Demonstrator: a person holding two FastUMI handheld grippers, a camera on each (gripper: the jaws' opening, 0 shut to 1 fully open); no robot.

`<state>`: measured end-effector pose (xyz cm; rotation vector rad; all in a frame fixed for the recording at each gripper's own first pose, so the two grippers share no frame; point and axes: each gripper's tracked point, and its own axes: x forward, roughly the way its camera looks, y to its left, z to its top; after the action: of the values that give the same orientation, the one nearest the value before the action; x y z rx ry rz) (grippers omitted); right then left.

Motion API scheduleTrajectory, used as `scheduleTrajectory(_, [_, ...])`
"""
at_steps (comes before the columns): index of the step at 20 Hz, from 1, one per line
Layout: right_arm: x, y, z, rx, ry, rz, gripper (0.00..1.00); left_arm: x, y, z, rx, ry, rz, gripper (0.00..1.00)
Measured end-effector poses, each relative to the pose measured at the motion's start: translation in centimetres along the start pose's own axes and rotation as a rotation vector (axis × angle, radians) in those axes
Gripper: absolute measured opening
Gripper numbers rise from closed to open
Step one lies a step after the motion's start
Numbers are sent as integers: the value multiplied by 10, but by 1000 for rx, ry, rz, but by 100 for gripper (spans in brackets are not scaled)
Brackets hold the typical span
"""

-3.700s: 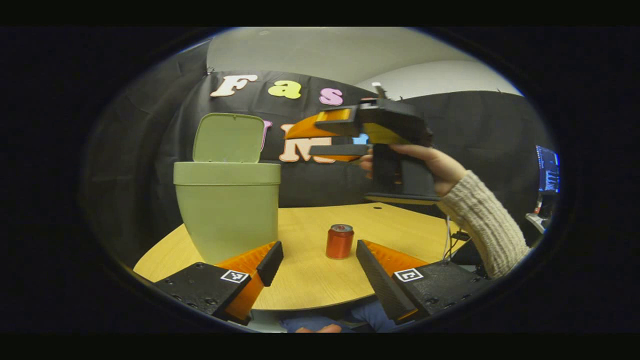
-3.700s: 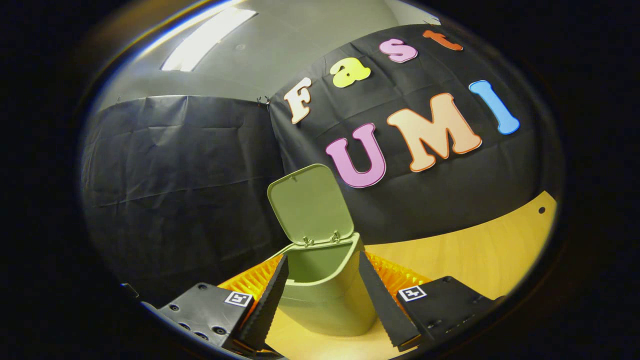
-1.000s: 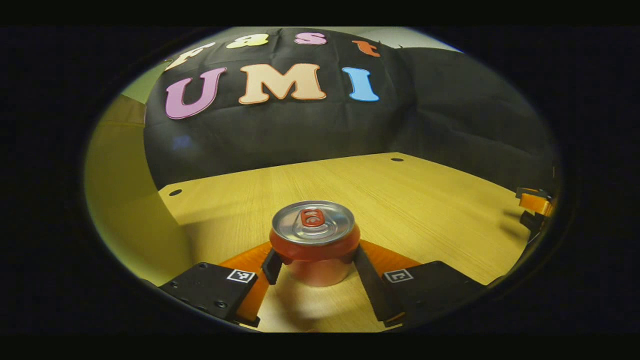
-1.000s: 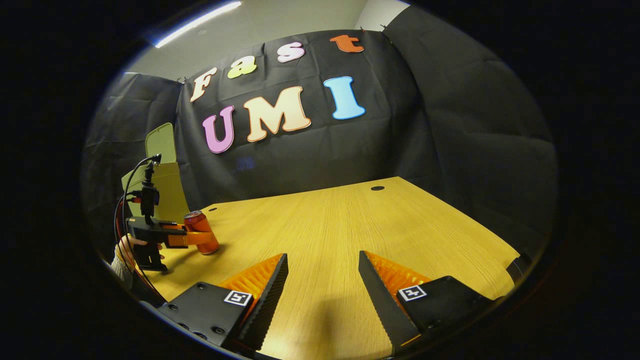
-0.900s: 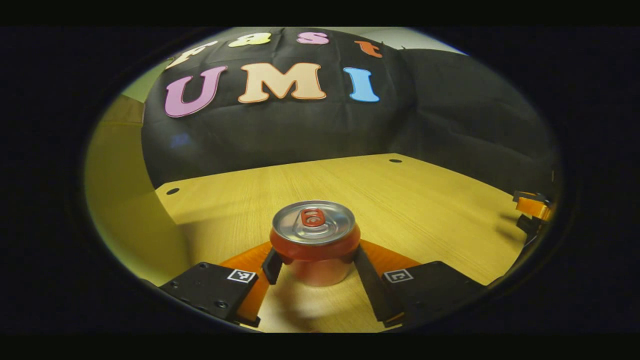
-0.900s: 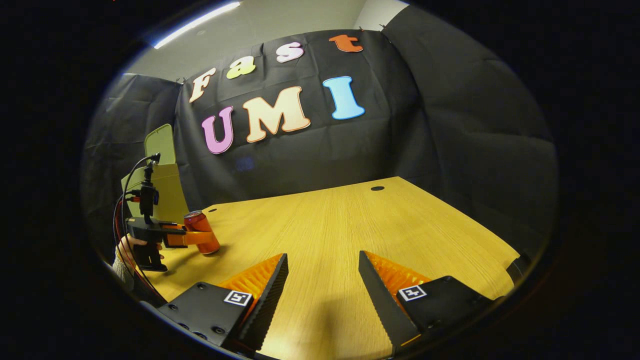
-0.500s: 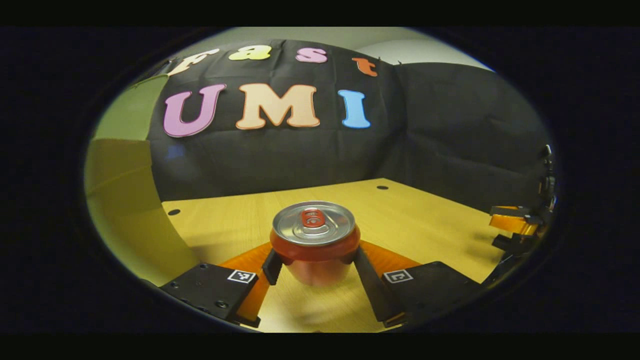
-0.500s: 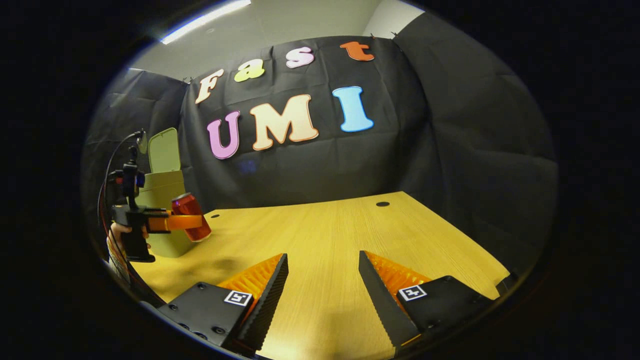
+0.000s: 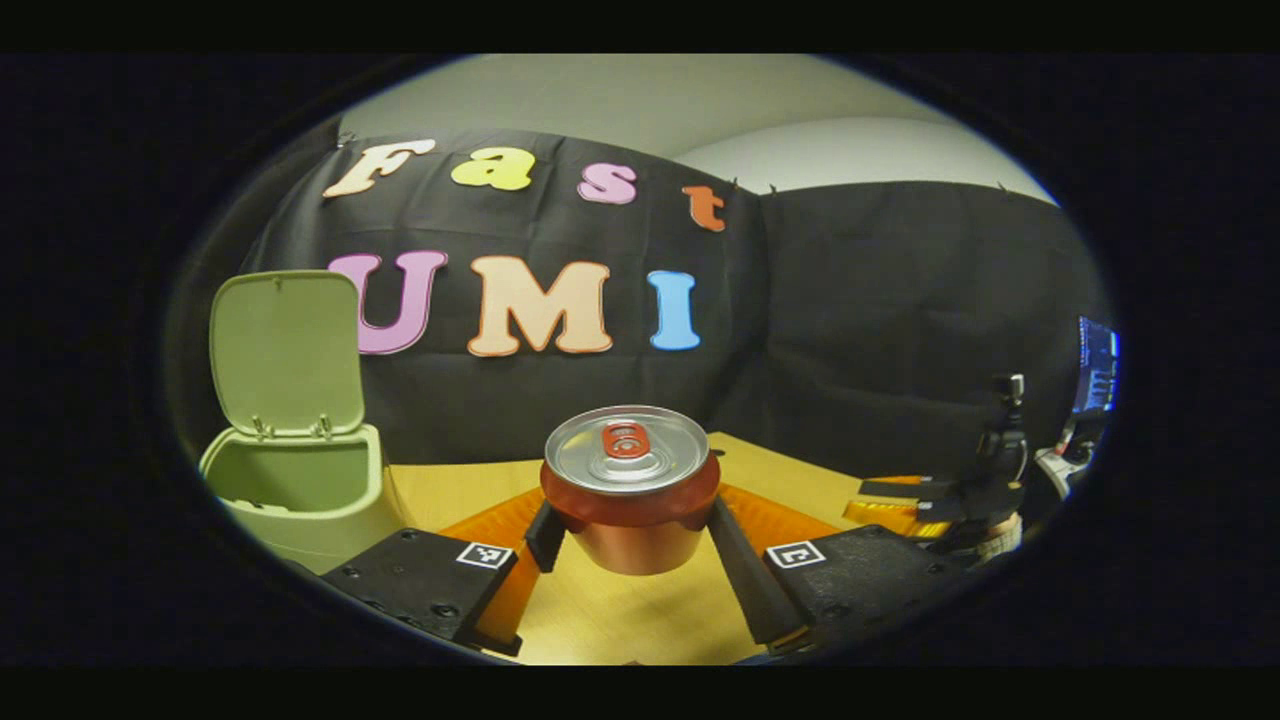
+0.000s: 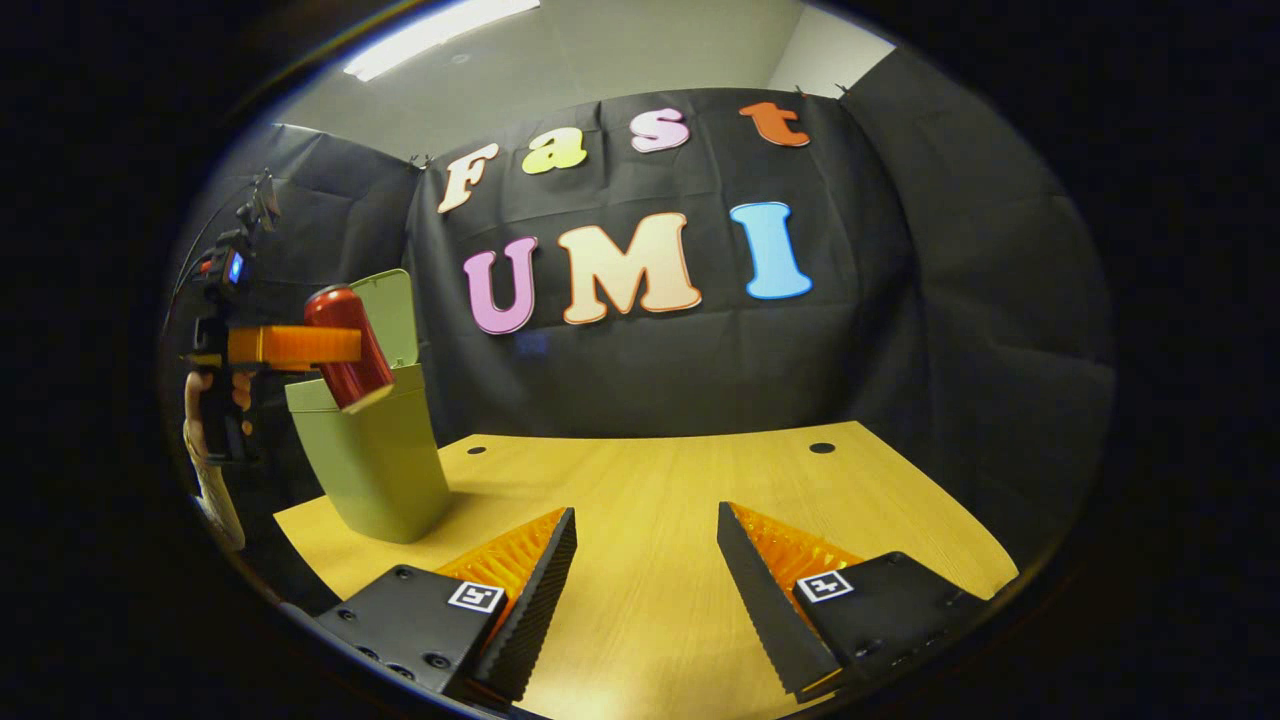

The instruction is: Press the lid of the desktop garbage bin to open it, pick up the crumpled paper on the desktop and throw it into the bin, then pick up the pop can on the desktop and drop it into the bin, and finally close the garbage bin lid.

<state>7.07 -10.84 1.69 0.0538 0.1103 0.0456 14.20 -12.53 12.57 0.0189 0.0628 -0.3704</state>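
A red pop can [image 9: 630, 487] with a silver top sits between both fingers of my left gripper [image 9: 628, 530], which is shut on it and holds it in the air. In the right gripper view the same can [image 10: 348, 346] hangs tilted at about the height of the bin's rim, in front of the bin, gripped by the left gripper [image 10: 300, 345]. The green bin [image 9: 300, 490] stands at the left with its lid [image 9: 287, 350] raised; in the right gripper view the bin [image 10: 375, 460] stands on the wooden table [image 10: 700, 480]. My right gripper [image 10: 645, 560] hovers open over the table, with nothing between its fingers.
A hand [image 10: 215, 400] holds the left gripper at the table's left end. The right gripper [image 9: 935, 495] and the hand holding it show at the far right of the left gripper view. A screen [image 9: 1095, 350] glows beyond the booth wall.
My left gripper closed on the can on the table and has lifted it upward, level with the bin's rim. The right gripper has stayed open over the table.
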Motion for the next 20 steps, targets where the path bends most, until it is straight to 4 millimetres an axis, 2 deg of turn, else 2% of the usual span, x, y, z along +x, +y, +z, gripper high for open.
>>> scheduleTrajectory(2, [6, 19, 7, -10, -2, 29, 91, -20, 18, 28, 10, -43, 23, 76])
scheduleTrajectory(5, [21, 48, 9, 7, 3, 85, 90, -47, 58, 63, 58, -101, 105, 75])
scheduleTrajectory(7, [32, 63, 10, 26, 1, 112, 90, -65, 89, 79, 93, -134, 179, 76])
scheduleTrajectory(9, [46, 78, 8, 45, -5, 135, 90, -81, 119, 84, 90, -150, 246, 76])
scheduleTrajectory(13, [72, 106, 7, 94, -30, 176, 90, -90, 158, 63, 37, -113, 304, 76])
scheduleTrajectory(20, [100, 125, -11, 75, -19, 167, 91, -99, 230, 13, -6, 13, 440, 77])
